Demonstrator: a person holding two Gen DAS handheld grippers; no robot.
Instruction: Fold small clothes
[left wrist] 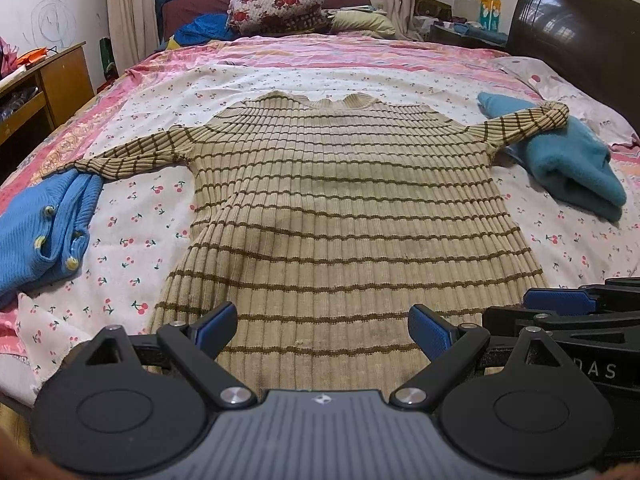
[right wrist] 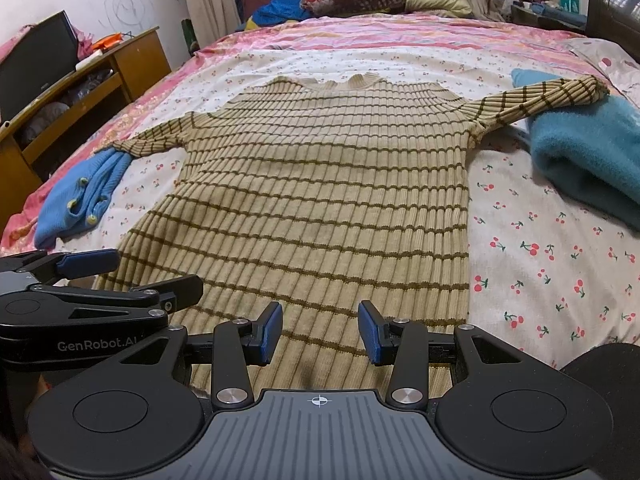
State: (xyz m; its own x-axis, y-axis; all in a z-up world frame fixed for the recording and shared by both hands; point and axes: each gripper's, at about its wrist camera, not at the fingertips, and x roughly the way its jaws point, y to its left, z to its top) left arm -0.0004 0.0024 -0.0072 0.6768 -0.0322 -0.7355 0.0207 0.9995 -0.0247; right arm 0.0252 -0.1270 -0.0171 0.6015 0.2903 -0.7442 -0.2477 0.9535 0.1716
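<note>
A beige ribbed sweater with brown stripes [left wrist: 340, 208] lies flat on the bed, collar far, hem near, both sleeves spread out; it also fills the right wrist view [right wrist: 320, 208]. My left gripper [left wrist: 322, 330] is open and empty over the hem, left of centre. My right gripper [right wrist: 320, 330] is open and empty over the hem's right part. Each gripper shows in the other's view: the right gripper [left wrist: 560, 300] at the right edge, the left gripper [right wrist: 88, 262] at the left edge. The left sleeve cuff touches a blue cardigan [left wrist: 44, 232]. The right cuff rests on a teal garment [left wrist: 568, 160].
The bed has a white cherry-print sheet [left wrist: 152, 232] and a pink quilt [left wrist: 320, 52]. Pillows and bedding [left wrist: 276, 4] are piled at the far end. A dark headboard [left wrist: 576, 36] stands at the right. A wooden desk [right wrist: 80, 92] stands left of the bed.
</note>
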